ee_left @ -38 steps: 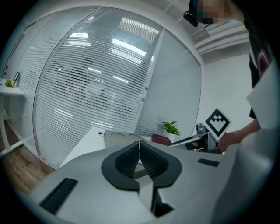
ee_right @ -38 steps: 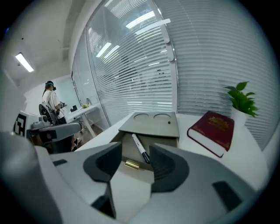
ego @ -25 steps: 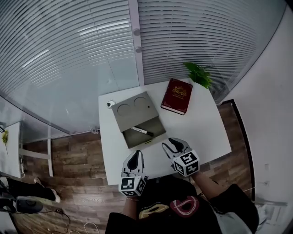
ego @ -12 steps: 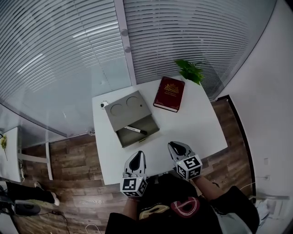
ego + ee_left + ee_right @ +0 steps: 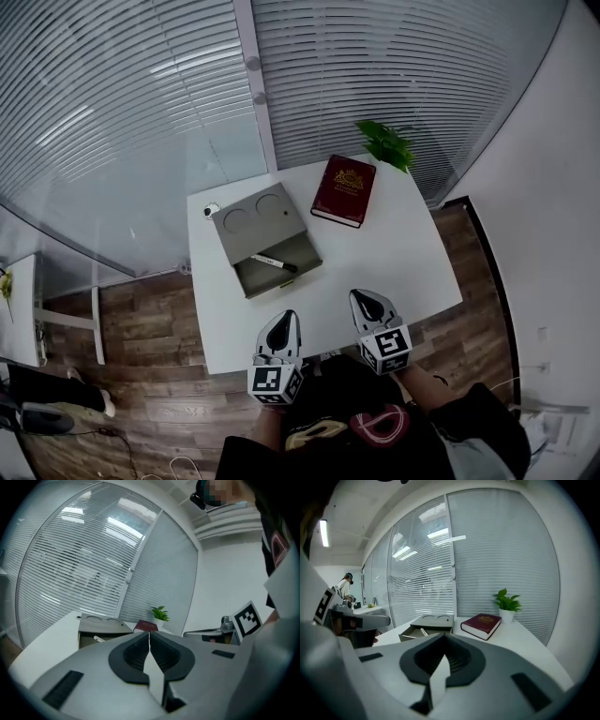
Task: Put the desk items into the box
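A grey box (image 5: 267,239) lies open on the white table (image 5: 403,253), with a white pen (image 5: 273,263) inside its tray. A dark red book (image 5: 343,190) lies to the right of the box, beside a small potted plant (image 5: 384,145). My left gripper (image 5: 286,321) hovers at the table's near edge, shut and empty. My right gripper (image 5: 366,300) is beside it; its jaws are closing and meet with nothing between them. In the right gripper view the box (image 5: 426,622), the pen (image 5: 423,632) and the book (image 5: 481,624) lie ahead of the gripper (image 5: 444,639).
Window blinds stand behind the table's far edge. Wooden floor surrounds the table, with another white desk (image 5: 19,309) at the far left. In the right gripper view a person (image 5: 346,588) stands far off at the left. The left gripper view shows the box (image 5: 101,629) ahead.
The right gripper's jaws have gone from open to shut. Both grippers have drawn back a little toward the table's near edge. The box, pen and book have not moved.
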Tool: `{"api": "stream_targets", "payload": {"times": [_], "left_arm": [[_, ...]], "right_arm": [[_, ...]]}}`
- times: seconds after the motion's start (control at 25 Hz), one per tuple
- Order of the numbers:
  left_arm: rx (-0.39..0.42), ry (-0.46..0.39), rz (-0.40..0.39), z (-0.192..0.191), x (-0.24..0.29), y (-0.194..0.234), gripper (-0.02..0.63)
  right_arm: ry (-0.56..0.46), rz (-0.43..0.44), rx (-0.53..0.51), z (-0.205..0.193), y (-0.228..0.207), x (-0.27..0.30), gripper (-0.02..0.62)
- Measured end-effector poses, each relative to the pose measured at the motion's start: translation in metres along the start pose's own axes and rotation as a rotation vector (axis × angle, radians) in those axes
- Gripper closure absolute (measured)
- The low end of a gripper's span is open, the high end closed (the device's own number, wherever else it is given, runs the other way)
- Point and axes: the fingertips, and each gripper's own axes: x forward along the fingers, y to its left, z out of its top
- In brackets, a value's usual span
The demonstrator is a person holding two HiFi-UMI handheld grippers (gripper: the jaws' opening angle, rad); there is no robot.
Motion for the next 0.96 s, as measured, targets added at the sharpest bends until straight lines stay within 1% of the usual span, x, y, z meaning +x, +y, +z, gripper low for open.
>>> {"api": "stream_targets", "payload": {"times": [0.36,0.6,0.96], "left_arm": [[0.024,-0.003,0.012,0.0,0.002,-0.004,0.586],[0.037,-0.033,0.024,0.011,0.005,-0.004,0.586],[0.04,-0.038,0.042,0.009,0.002,-0.005,0.586]], "right_arm": [[0.005,-0.001,0.033,-0.007,-0.01,0.002,0.588],[-0.008,0.022,0.001,-0.002,-0.009,0.009,0.588],[-0.006,0.046,-0.026,0.001,-0.007,0.012,0.588]]}}
